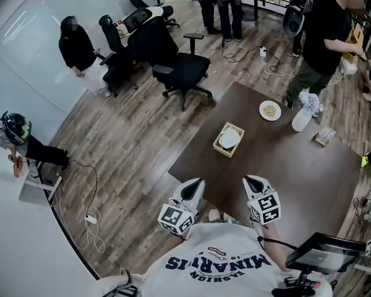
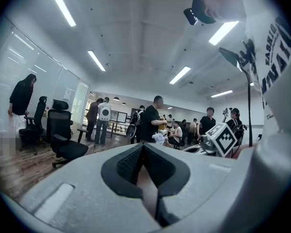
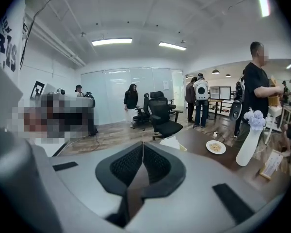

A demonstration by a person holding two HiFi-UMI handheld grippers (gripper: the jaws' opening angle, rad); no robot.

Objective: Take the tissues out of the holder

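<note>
Item: tissue holder [image 1: 229,139]. It is a pale wooden open-top box with white tissues showing, standing mid-table [image 1: 297,178], well beyond both tongs.
Left gripper [image 1: 193,189] and right gripper [image 1: 253,184]: I see both pairs of jaws pressed together with nothing between them.
Writing: the shirt [image 1: 216,271] reads "MINARTIS", upside down; the smaller line is hard to read.
I cannot tell the number of tissues.

Bright, even light comes from long ceiling strips [image 2: 94,60] that flare white in both gripper views. The dark worktop [image 1: 284,159] shows a soft sheen and only faint shadows. All three views bend strongly toward black corners. The left claw [image 2: 143,147] and right claw [image 3: 142,144] loom close and slightly soft.
</note>
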